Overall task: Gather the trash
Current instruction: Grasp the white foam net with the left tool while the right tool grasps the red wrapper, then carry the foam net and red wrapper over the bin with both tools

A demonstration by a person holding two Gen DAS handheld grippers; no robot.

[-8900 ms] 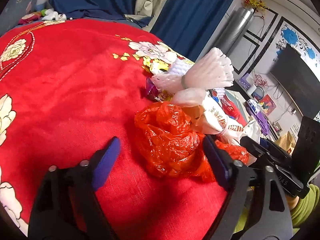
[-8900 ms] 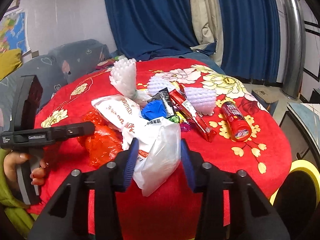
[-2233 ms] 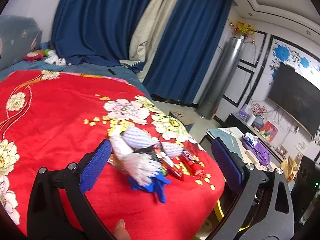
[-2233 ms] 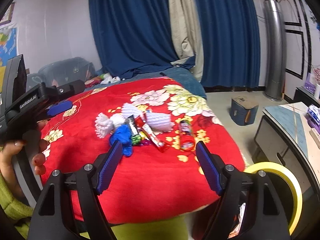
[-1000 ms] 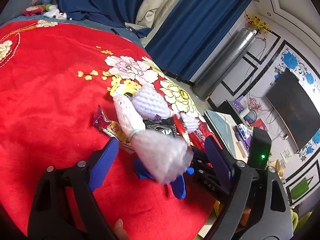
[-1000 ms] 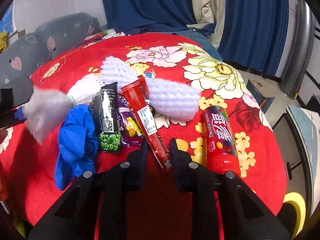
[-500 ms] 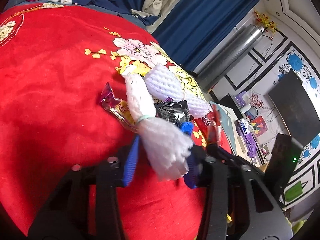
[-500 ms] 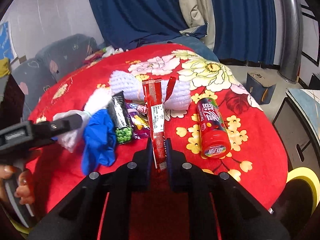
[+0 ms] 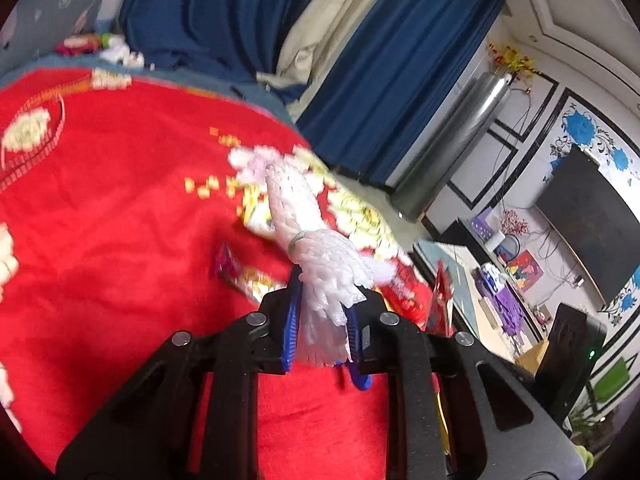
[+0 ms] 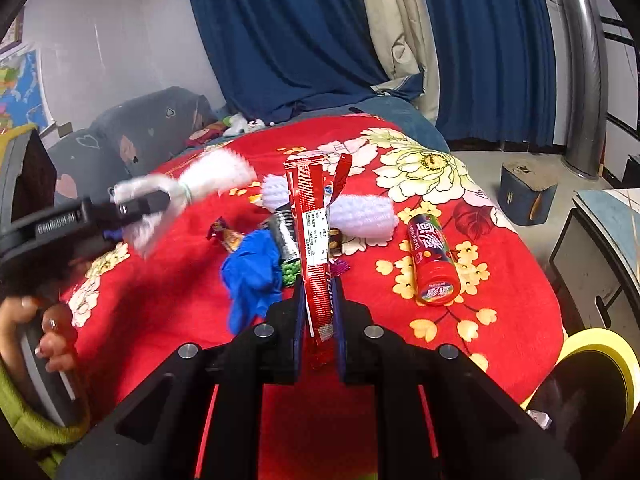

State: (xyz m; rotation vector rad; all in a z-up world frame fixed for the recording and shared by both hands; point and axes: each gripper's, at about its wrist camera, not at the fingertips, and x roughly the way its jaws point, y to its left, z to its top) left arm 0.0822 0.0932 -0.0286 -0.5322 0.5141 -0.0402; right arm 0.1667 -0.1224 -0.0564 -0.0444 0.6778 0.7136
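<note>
White foam netting point(image 9: 316, 272) is pinched in the left gripper point(image 9: 322, 330), whose fingers have just closed on it; right gripper point(image 10: 318, 320) fingers clamp a red wrapper point(image 10: 312, 232) above the red blanket point(image 10: 168, 300).

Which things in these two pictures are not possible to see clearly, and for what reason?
- Yellow-rimmed bin, right wrist view: cut off by the picture's edge; its contents cannot be told.
- Black wrapper, right wrist view: partly hidden behind the red wrapper that the right gripper holds.
- Purple wrapper, left wrist view: blurred, print unreadable.
- Blue glove: in the left wrist view almost wholly hidden behind the left gripper and its white foam net.
</note>
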